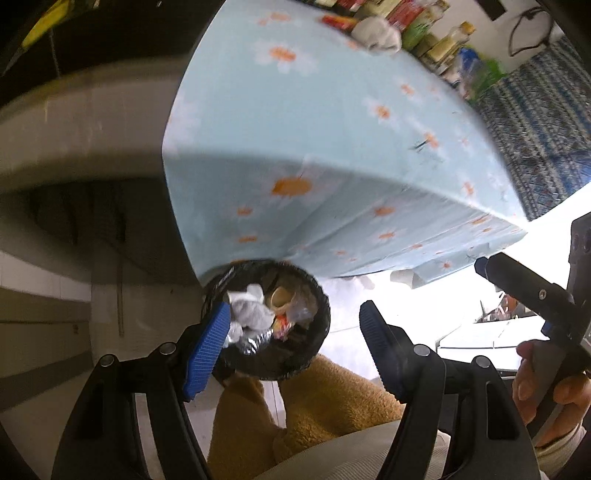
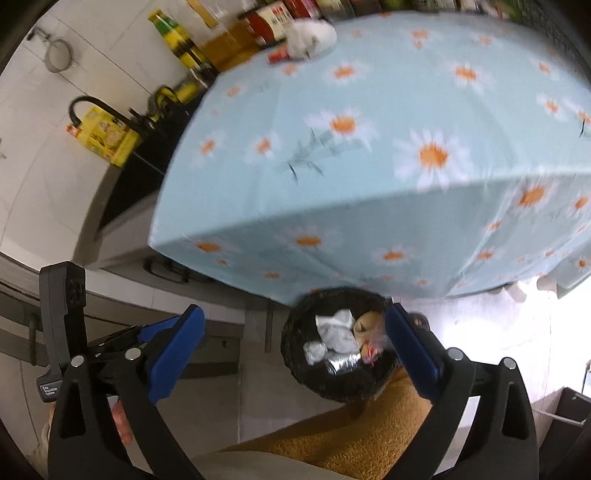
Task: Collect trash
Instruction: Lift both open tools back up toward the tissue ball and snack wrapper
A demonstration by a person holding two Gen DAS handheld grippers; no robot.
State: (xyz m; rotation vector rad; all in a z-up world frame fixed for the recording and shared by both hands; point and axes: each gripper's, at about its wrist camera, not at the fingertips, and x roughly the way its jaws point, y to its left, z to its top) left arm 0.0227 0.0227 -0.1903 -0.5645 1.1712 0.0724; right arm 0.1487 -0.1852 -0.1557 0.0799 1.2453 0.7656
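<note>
Both the left gripper [image 1: 295, 347] and right gripper [image 2: 295, 350] are hanging spread and empty above the trash bin [image 2: 295, 373], so the crumpled tissue [image 2: 310, 35] on the tabletop [image 2: 369, 166] wants a centred pinch.

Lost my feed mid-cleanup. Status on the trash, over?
Left gripper and right gripper open, fingers empty. Trash bin on floor holds crumpled paper. White wad still on table. Nothing blocking.

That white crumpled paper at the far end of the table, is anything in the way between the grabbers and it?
Nothing visible blocks it. The white crumpled paper lies at the far edge of the flowered tablecloth, and the stretch of cloth before it is bare. The right gripper and left gripper are both open and empty, above the bin.
</note>
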